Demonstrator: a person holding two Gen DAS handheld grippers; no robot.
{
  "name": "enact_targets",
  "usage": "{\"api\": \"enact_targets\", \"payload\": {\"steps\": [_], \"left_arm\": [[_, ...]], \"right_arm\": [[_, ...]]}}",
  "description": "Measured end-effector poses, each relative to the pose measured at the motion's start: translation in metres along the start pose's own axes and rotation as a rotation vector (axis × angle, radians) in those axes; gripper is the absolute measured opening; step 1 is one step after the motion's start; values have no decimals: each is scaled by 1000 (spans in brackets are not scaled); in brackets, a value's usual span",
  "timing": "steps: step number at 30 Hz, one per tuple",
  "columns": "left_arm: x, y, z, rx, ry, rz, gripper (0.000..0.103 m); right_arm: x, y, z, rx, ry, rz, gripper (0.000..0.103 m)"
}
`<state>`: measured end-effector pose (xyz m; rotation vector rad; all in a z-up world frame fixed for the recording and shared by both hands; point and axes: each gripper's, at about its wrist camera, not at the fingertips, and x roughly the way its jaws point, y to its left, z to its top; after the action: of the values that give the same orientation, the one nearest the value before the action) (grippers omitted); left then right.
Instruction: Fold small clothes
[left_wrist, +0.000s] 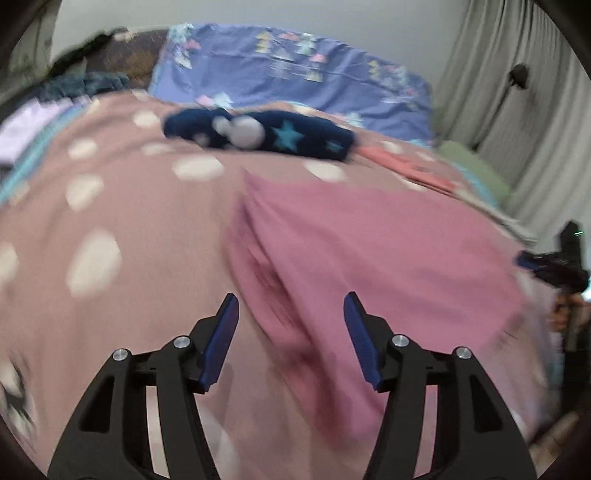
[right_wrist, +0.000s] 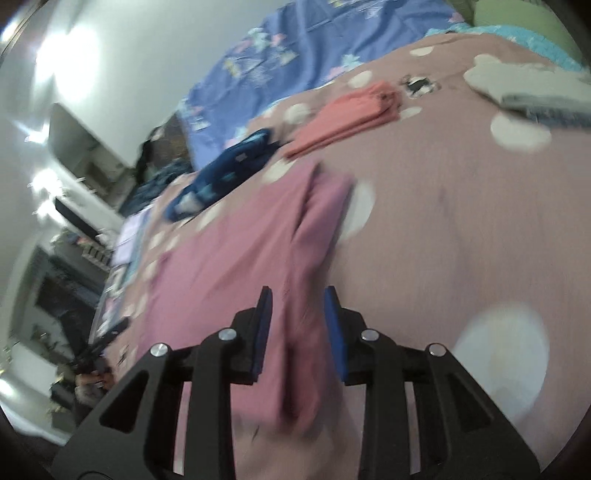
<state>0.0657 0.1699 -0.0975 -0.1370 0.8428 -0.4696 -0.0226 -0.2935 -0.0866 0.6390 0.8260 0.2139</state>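
Lying flat: pink garment (left_wrist: 369, 240) | left hand-held gripper (left_wrist: 291, 310) parted, empty | right hand-held gripper (right_wrist: 298, 301) ajar, straddling fold | right view only: coral garment (right_wrist: 347, 114)

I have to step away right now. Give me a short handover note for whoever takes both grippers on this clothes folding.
Left gripper: open, holding nothing, above the pink garment.
Right gripper: open; a raised fold of the pink garment lies between its fingers, not pinched.
Pink garment lies on the dotted bedspread, partly folded, creased.
Done, it seems: coral garment, folded, farther back.
Left: finish the pink one; the navy star garment looks unfolded.
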Motion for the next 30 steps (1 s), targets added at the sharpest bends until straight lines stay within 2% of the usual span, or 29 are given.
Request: {"api": "enact_targets", "payload": {"steps": [2,4,6,11,12,13,14,17,20,24,27,29,30], "left_arm": [[-6,-8,-23,-4,29,-43,57],[-4,-17,-43,28,77,-20,51],[1,-20,-57,32,108,12,51],[-2,-24,-60,70,67,39,51],[-2,-25,-59,84,65,39,46],[0,-27,-57,100,68,29,20],[2,-30,-55,119,80,2,1],[-11,-39,-49,186,47,18,1],[-22,-34,-52,194,46,26,1],[-12,-18,-77,173,133,72,0],[-16,-8,-81,102,105,42,0],[-23,-7,-80,77,83,47,0],[-28,-8,-78,70,74,42,4]], "right_arm": [[0,3,-17,-2,32,15,33],[7,4,-28,-4,62,7,34],[12,4,-32,12,77,1,34],[20,8,-35,-11,68,-23,32],[21,8,-36,-11,67,-28,16],[21,8,-34,1,68,-22,8],[18,7,-34,19,60,-12,6],[-1,7,-32,30,12,-8,5],[-7,-1,-36,29,18,-53,4],[6,-23,-53,65,77,-113,2],[0,-36,-60,131,58,-69,3],[-9,-35,-61,129,37,-77,3],[-13,-33,-62,122,31,-74,4]]}}
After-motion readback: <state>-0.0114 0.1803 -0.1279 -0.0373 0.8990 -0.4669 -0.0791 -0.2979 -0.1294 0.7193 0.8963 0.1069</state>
